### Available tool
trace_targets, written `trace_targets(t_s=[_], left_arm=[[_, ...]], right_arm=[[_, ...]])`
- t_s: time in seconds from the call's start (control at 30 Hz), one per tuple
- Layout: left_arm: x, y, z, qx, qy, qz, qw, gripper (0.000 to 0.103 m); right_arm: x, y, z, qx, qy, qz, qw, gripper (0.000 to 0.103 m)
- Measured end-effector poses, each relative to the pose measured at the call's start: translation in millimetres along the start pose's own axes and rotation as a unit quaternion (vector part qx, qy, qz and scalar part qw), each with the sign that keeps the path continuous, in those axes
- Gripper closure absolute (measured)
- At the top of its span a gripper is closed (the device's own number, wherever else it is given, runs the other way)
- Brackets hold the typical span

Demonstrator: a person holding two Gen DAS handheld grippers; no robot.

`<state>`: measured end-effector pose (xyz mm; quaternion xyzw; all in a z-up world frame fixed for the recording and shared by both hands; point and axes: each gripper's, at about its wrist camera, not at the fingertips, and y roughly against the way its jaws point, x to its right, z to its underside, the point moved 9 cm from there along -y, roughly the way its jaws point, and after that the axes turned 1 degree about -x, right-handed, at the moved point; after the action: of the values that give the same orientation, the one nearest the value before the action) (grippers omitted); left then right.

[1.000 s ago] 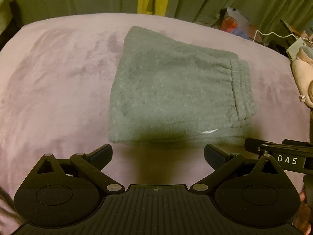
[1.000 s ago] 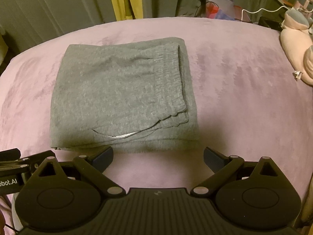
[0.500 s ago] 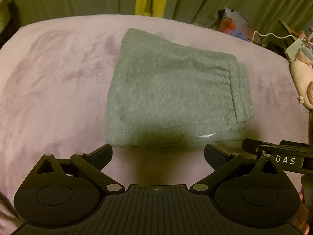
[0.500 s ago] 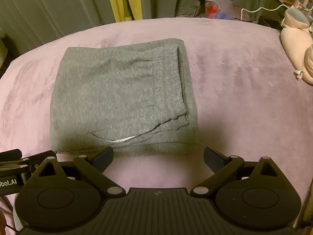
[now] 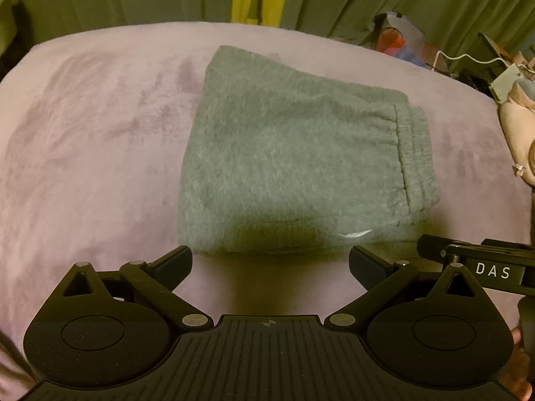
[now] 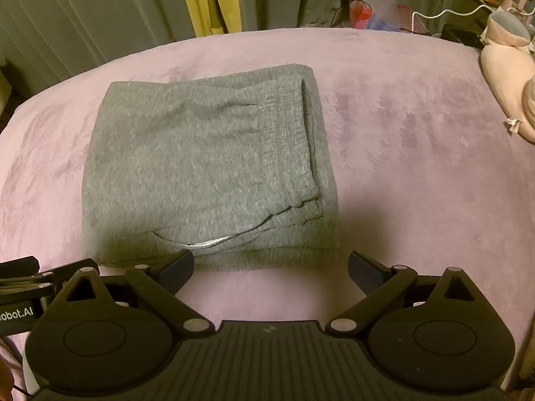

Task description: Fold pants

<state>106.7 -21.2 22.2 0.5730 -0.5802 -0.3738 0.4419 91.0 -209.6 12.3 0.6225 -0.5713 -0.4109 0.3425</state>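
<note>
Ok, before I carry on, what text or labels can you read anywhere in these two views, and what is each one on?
"DAS": white letters on the side of the right gripper, seen at the right edge of the left wrist view.
"obot.AI": on the side of the left gripper, at the left edge of the right wrist view; the start is cut off.
Tag on the pink plush: too small to read.
Grey pants: no text.

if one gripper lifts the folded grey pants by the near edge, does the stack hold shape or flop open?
The grey pants would likely flop: soft knit, several loose layers showing at the waistband. One-edge lift probably peels only the top layers. Pushing may bunch them, since the plush pink blanket looks grippy. Both left gripper and right gripper are open, empty.
</note>
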Motion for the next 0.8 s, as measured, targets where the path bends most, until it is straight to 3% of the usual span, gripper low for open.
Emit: trace_targets(t_s=[0.8], left_arm=[[-2.4, -3.9, -2.2, -0.002, 0.004, -0.001, 1.0000, 0.000]], right_arm=[[-0.3, -4.5, -4.4, 0.000, 0.001, 0.003, 1.000, 0.004]])
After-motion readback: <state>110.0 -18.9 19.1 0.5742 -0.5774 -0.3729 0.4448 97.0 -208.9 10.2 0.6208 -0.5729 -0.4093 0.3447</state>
